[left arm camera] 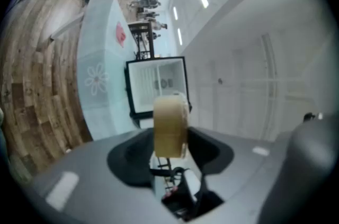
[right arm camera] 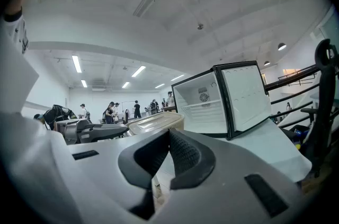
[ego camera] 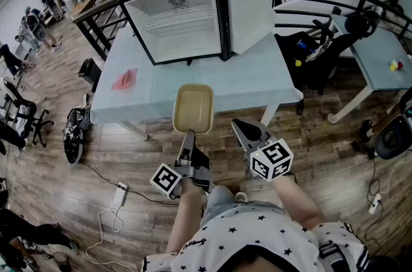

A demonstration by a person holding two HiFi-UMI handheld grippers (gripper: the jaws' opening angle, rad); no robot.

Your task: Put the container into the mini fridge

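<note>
Head view: your left gripper (ego camera: 188,137) has its jaws clamped on the near rim of the beige container (ego camera: 193,108). The container sits at frame centre, at the near edge of the table (ego camera: 257,81). The mini fridge (ego camera: 183,17) stands at upper centre with its door open. Your right gripper (ego camera: 244,130), just right of the container, holds nothing, and its jaws are closed together.

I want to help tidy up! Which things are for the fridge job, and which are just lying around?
For the job:
- container
- fridge, door open
- left gripper, holding the container

Just lying about:
- pink cloth on the table
- power strip on the floor
- chair
</note>
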